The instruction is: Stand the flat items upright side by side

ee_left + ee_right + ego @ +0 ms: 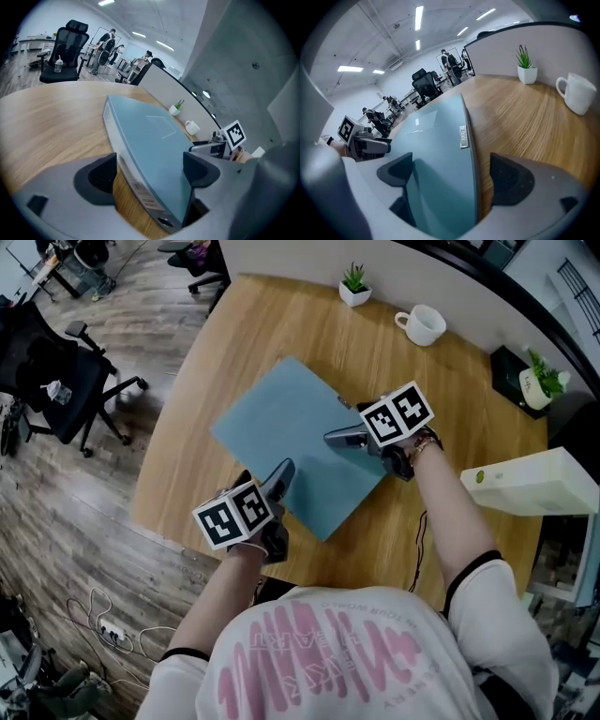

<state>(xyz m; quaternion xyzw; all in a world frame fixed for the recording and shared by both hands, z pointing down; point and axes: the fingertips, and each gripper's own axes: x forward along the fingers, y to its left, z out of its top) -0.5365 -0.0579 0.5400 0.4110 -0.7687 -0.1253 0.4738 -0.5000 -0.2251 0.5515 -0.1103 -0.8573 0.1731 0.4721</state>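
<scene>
Nearest the person, the left gripper (281, 474) has its jaws spread wide, straddling the near-left spine of the binder without pressing on it; one pad hangs over the cover, the other over bare wood beside the spine. The blue-grey binder (292, 430) lies flat on the wooden table (216, 343), turned at an angle, with both grippers at its edges. At its far-right edge the right gripper (339, 438) is likewise unclenched, the cover's edge between its jaws and nothing gripped. Farther off stand a white mug (421, 324) and a small potted plant (354, 283), well apart from the binder.

It looks like a stiff board binder, probably fairly heavy if filled; the smooth cover may slip between the pads. I judge the best hold to be across its thickness, one gripper at the spine and one at the opposite edge; that way it should tip up on end without flapping open.
</scene>
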